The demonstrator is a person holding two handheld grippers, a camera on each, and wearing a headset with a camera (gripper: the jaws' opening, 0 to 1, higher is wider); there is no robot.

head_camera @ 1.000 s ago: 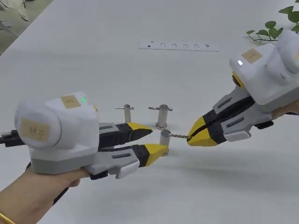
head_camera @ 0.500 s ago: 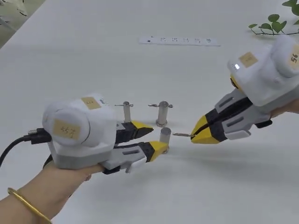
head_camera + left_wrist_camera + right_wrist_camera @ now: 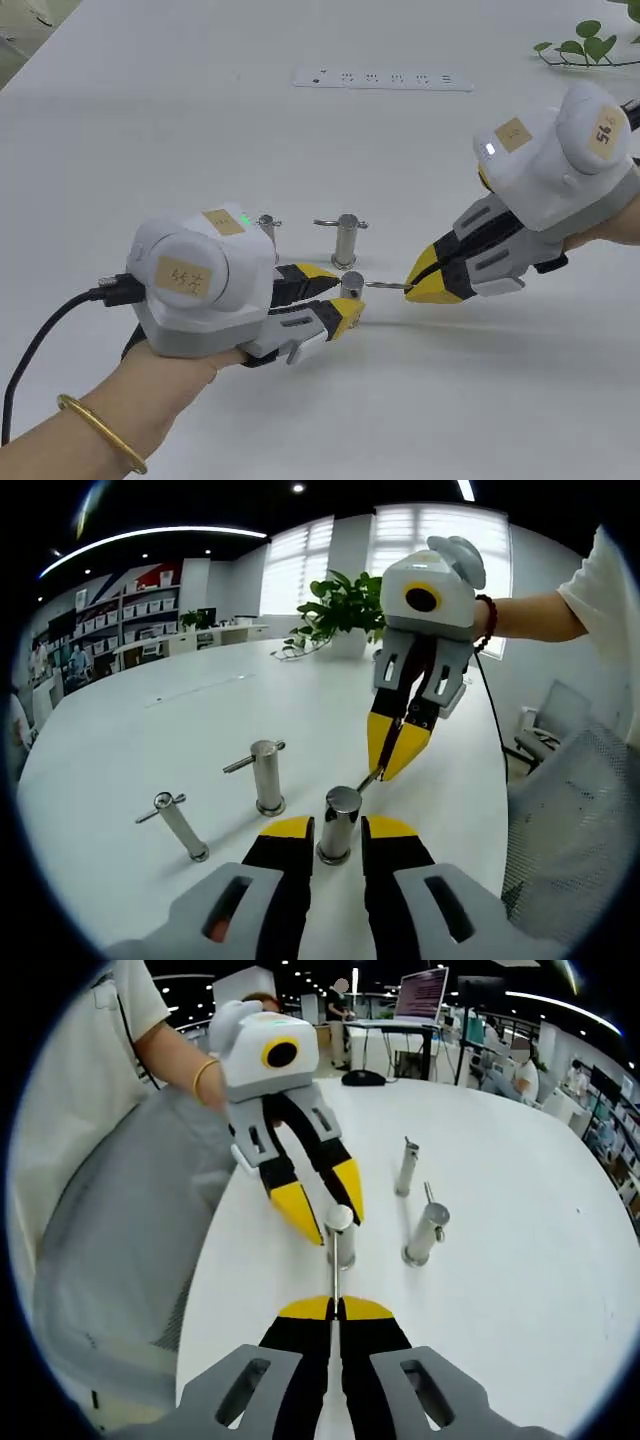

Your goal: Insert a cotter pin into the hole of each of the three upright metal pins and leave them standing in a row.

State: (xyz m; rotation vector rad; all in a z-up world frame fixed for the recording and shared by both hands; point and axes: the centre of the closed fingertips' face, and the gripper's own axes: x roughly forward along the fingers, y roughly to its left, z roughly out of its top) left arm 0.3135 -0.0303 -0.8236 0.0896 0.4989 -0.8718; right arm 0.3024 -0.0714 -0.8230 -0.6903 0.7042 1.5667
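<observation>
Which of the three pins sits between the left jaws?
The front pin, where the right gripper's cotter pin points; rear pin and left pin already carry theirs.

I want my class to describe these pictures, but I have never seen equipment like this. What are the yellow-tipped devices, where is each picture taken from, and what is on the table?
There is no robot here: a person holds a two-jaw gripper in each hand. The head view comes from a headset camera looking down. Each gripper view looks out along one gripper's jaws. On the white table stand three metal pins. The middle pin and the far pin already carry cotter pins. The left gripper grips the nearest pin. The right gripper pinches a loose cotter pin, its tip at that pin's side. A power strip and a plant lie beyond.
</observation>
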